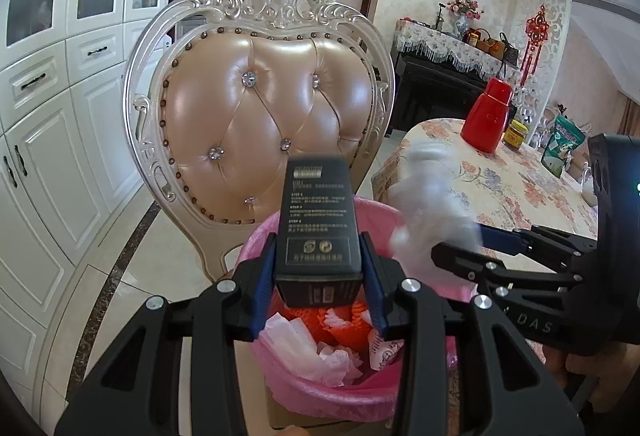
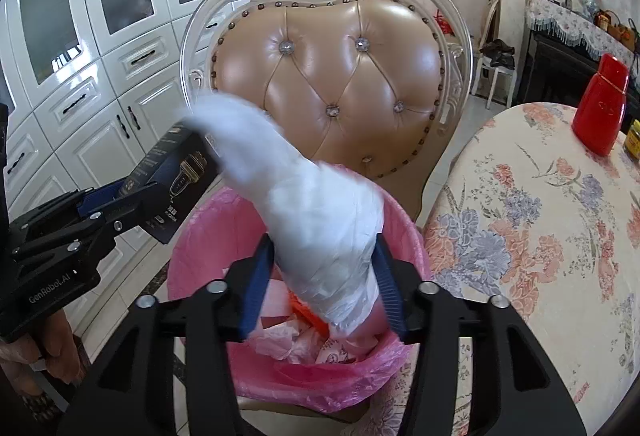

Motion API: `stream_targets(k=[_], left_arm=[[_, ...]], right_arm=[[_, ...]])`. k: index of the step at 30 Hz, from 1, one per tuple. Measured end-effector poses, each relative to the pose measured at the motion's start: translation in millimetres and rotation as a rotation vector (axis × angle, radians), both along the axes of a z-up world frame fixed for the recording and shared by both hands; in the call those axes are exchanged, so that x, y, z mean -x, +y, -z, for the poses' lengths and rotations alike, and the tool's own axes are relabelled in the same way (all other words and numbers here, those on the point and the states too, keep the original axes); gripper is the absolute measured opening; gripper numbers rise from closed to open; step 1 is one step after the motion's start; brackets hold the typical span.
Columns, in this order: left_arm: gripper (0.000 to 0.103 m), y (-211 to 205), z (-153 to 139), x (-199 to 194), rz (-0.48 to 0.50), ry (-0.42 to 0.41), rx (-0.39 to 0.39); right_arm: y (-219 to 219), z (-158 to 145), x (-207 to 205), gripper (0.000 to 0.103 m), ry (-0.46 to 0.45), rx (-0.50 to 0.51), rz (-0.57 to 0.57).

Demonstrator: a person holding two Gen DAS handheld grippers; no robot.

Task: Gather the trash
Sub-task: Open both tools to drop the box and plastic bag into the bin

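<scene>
jaws grip black box [image 1: 318, 236], white bag [image 2: 320, 236], over bin [image 2: 200, 236]

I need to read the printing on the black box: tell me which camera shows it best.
The left wrist view: the black box sits centred between the left gripper fingers, its printed face toward the camera. The right wrist view shows it only obliquely at the left, partly behind the white bag.

Two grippers, left [image 1: 320, 268] and right [image 2: 326, 280]. One black box [image 1: 318, 220], one white plastic bag [image 2: 320, 220], one pink-lined bin [image 2: 208, 236]. Also one chair [image 2: 340, 76], one table [image 2: 540, 216], one red bottle [image 2: 600, 108], one small jar [image 1: 515, 134].
</scene>
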State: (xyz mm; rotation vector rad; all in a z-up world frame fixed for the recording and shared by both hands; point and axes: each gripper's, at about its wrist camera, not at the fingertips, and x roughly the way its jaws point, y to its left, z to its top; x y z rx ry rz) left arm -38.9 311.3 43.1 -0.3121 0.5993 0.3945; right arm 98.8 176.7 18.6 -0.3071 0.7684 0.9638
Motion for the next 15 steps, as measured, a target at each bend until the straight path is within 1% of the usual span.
stream_targets(k=[2, 3, 5, 9, 11, 13, 15], left_arm=[[0.039, 1, 1, -2, 0.0, 0.003, 0.009], [0.04, 0, 2, -3, 0.0, 0.004, 0.008], [0.044, 2, 3, -4, -0.005, 0.006, 0.013], [0.045, 0, 7, -2, -0.006, 0.008, 0.022], [0.049, -3, 11, -1, -0.006, 0.016, 0.03], [0.057, -7, 13, 1, -0.002, 0.021, 0.038], [0.062, -12, 15, 4, 0.005, 0.028, 0.041]], right_arm=[[0, 1, 0, 0.059, -0.008, 0.006, 0.001], [-1, 1, -1, 0.059, -0.012, 0.01, 0.005], [-4, 3, -3, 0.059, -0.011, 0.012, 0.013], [-14, 4, -6, 0.059, -0.019, 0.016, 0.033], [-22, 4, -5, 0.063, -0.034, 0.017, 0.048], [-28, 5, -4, 0.066, -0.049, 0.018, 0.058], [-36, 6, -3, 0.066, -0.056, 0.018, 0.071]])
